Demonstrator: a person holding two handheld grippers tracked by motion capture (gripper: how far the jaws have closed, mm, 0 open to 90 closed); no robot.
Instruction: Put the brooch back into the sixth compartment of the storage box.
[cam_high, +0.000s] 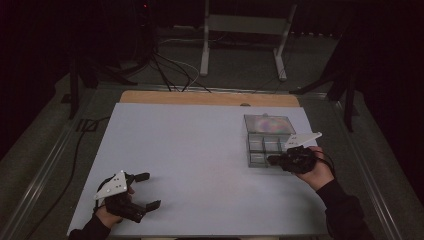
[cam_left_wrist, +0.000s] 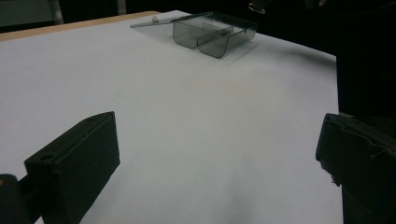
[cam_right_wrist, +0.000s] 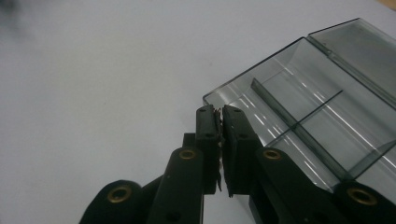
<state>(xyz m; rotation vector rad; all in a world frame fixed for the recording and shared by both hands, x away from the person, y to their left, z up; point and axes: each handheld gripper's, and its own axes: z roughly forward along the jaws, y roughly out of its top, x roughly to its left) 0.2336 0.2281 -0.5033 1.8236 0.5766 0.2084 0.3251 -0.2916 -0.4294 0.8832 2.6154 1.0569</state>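
Right gripper jaws pressed together, nothing pinched, tips seen at the near left corner of the open box. Left gripper spread, well apart. No writing legible.

A white sheet covers the wooden table, and a clear grey divided box sits on it, lid open, toward the far right.

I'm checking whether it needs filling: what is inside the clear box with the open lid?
The clear box shows only thin dividers and bare compartments; the right tongs cover part of its near corner.
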